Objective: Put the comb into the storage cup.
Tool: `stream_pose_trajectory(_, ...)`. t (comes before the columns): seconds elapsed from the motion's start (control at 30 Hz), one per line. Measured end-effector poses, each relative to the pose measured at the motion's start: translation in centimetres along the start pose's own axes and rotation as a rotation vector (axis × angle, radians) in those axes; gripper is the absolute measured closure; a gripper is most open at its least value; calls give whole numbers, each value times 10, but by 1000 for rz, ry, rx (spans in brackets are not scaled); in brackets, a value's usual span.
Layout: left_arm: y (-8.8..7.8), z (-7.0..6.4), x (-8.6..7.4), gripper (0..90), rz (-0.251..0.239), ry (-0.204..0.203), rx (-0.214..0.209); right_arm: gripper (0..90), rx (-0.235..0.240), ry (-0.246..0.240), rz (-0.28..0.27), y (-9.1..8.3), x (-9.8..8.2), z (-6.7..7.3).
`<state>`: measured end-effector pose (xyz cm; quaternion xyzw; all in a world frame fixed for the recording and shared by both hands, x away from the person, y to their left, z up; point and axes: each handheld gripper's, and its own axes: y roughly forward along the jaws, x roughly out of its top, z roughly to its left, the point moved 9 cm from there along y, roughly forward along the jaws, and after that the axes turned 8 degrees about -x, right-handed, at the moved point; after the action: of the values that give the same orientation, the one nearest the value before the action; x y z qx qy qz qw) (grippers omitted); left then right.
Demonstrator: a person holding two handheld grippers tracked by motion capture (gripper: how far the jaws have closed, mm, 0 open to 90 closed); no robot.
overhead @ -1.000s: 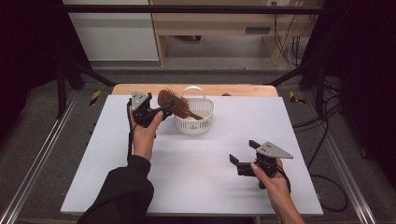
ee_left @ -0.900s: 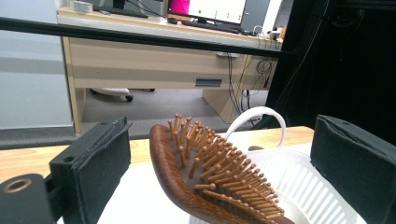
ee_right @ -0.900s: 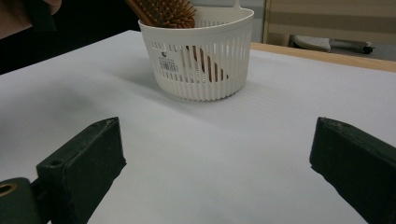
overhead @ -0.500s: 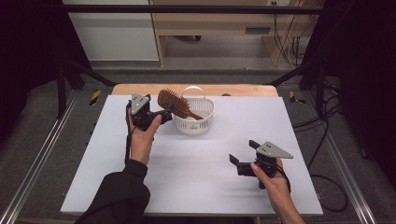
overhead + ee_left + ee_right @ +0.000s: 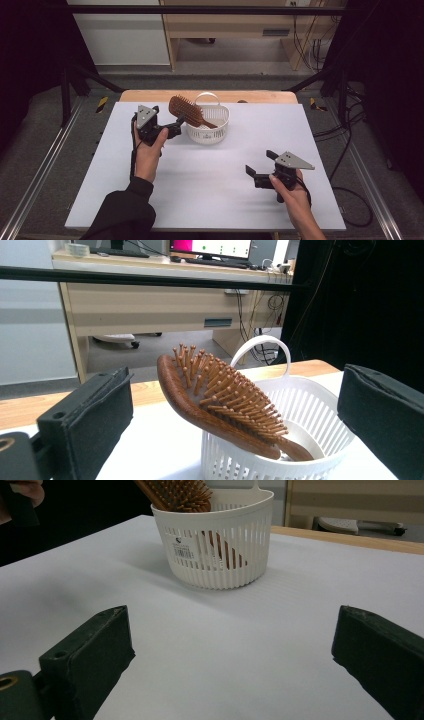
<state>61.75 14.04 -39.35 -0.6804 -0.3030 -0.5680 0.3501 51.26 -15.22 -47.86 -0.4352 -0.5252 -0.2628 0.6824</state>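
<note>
White basket stands upper centre of the table. A wooden hairbrush leans in it, handle down inside, bristled head tilted out over the left rim. Left gripper sits just left of the basket, jaws apart, holding nothing. Right gripper, lower right, jaws apart, empty.

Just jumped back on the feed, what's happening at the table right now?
A person holds a gripper in each hand over a white table. A wooden hairbrush leans in a white slatted basket, handle down inside and bristle head sticking out over the rim. The left gripper sits right beside the basket with its jaws open on either side of the brush head, not gripping it. The right gripper hangs open nearer the person, well away from the basket and holding nothing.
</note>
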Motion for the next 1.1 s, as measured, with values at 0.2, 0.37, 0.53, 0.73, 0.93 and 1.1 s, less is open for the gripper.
stream_pose_trajectory(0.2, -6, -2, -6, 11, 6, 2, -9, 33, -3, 15, 8, 0, 0, -2)
stream_pose_trajectory(0.37, -11, -2, -11, 11, 14, 2, -12, 34, -12, 5, 13, 1, -1, -1)
stream_pose_trajectory(0.53, -14, -4, -16, 12, 19, 0, -16, 35, -17, 0, 21, 2, -2, -1)
stream_pose_trajectory(0.73, -16, -5, -20, 12, 29, 2, -17, 35, -16, -3, 22, 1, -2, -1)
stream_pose_trajectory(0.93, -20, -4, -27, 18, 52, 9, -3, 35, -14, -2, 23, 2, -3, -1)
stream_pose_trajectory(1.1, -24, -4, -31, 18, 52, 7, -3, 35, -16, -3, 25, 2, -3, 0)
